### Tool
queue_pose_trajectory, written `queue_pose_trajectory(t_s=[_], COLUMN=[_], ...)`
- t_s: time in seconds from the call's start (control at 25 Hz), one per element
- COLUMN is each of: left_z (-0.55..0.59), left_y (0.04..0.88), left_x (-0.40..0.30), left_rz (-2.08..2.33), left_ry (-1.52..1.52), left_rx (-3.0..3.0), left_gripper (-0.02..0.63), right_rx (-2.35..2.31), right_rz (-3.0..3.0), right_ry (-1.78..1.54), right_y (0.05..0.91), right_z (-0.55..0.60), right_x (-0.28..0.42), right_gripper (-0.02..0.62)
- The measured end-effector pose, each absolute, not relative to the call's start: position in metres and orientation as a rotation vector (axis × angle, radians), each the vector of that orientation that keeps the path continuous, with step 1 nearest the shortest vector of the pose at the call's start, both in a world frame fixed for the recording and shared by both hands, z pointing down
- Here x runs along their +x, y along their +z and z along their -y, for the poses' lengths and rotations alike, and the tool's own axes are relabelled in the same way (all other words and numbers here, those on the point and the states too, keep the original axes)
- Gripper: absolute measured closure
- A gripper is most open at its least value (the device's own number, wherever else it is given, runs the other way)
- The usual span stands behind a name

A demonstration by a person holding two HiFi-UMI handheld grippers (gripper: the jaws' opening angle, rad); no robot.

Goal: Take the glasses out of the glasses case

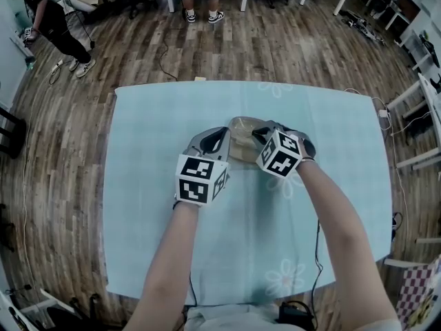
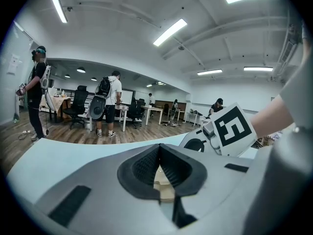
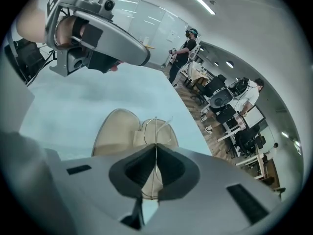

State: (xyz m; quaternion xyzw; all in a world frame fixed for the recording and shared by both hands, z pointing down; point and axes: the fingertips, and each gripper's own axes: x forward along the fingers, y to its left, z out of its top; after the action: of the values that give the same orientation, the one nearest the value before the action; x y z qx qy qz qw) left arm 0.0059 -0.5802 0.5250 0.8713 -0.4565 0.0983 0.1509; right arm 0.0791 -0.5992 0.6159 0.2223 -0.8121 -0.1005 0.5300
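A beige glasses case (image 1: 242, 143) lies open on the pale blue cloth, between my two grippers. In the right gripper view its two halves (image 3: 115, 129) spread out ahead, and thin wire-framed glasses (image 3: 156, 126) rest in the right half. My right gripper (image 3: 156, 148) is shut on the wire frame, which runs straight up between its pads. It sits at the case's right end (image 1: 260, 133). My left gripper (image 1: 222, 133) is at the case's left edge with its pads together (image 2: 159, 155). A bit of the beige case (image 2: 164, 185) shows below them.
The blue cloth (image 1: 151, 240) covers the table, with wood floor all round. A white plug and cable (image 1: 382, 113) lie at the right edge. People stand beyond the far side (image 1: 203, 5) and far left (image 1: 55, 26). Desks and chairs fill the room behind.
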Motion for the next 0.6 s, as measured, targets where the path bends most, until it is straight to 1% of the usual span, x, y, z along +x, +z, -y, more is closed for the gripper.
queue_pose_trajectory(t_s=[0.6], left_z=[0.555], left_y=[0.48], left_x=[0.006], left_rz=[1.354], left_ry=[0.29], left_rx=[2.545], left_gripper=[0.597], right_rx=[0.62], right_rz=[1.983], right_ry=[-0.284], right_y=[0.557], right_z=[0.583], right_x=[0.082], right_gripper=[0.58])
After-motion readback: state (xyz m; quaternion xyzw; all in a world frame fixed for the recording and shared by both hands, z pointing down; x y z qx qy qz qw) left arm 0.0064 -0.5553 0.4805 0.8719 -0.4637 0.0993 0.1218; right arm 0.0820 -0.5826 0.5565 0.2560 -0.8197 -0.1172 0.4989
